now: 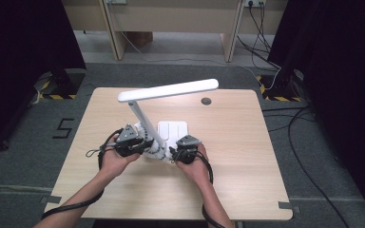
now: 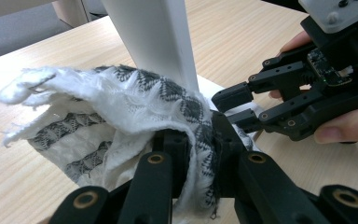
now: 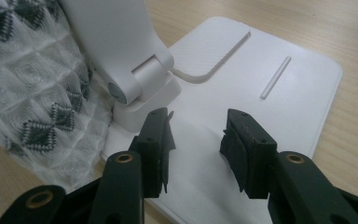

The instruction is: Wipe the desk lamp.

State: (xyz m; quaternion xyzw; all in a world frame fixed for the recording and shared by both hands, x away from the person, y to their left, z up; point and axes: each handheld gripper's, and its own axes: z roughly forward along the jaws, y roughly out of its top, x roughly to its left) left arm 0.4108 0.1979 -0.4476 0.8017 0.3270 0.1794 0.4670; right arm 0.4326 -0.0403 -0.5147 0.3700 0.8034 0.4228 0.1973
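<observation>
A person is wiping a desk lamp [image 1: 159,118] near the table's [image 1: 247,156] middle: the left gripper [image 2: 193,154] is clenching a cloth [image 2: 121,112], the right gripper [image 3: 196,140] is hovering released; a hard push could be tipping the lamp.

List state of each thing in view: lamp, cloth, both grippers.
desk lamp: unfolded, arm tilted up, head level, base flat on the table
cloth: bunched, pressed against the foot of the lamp arm
left gripper: shut on cloth
right gripper: open, over the lamp base, nothing between its jaws
table: lamp stands on it
</observation>
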